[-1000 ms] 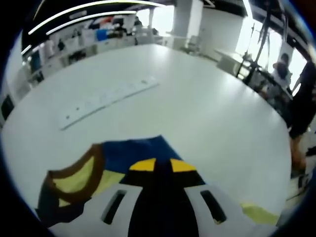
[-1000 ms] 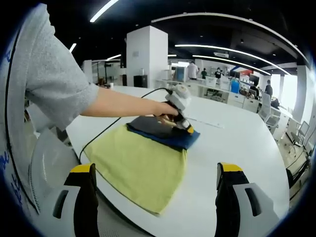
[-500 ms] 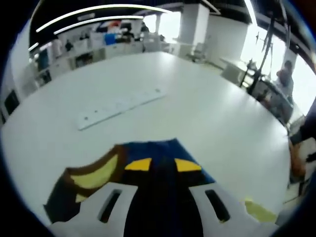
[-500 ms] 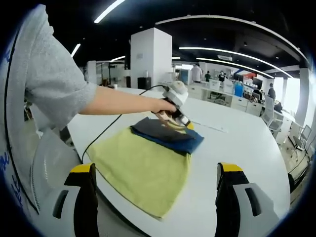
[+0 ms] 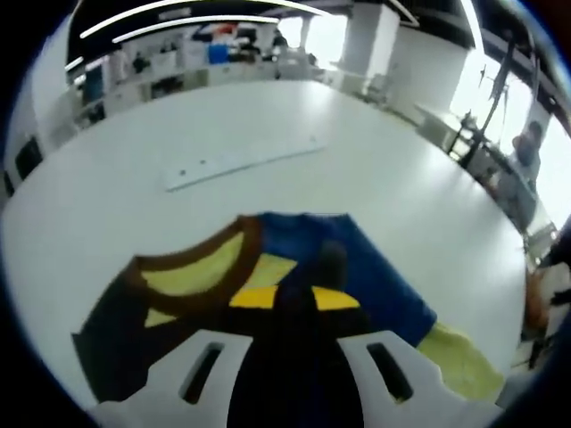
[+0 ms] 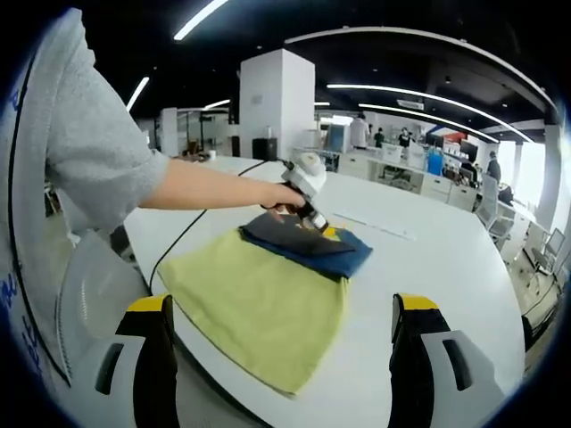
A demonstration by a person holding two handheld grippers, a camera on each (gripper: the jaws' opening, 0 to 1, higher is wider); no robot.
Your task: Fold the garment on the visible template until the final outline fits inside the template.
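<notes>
Mid-fold: left gripper (image 6: 314, 219) clamped on garment (image 6: 308, 246), partly folded over yellow template (image 6: 254, 308); right gripper (image 6: 278, 357) wide, idle.

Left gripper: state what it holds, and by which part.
The left gripper pinches the yellow, blue and dark-brown cloth garment by its dark folded-over far end, with its jaws closed on the fabric.
</notes>
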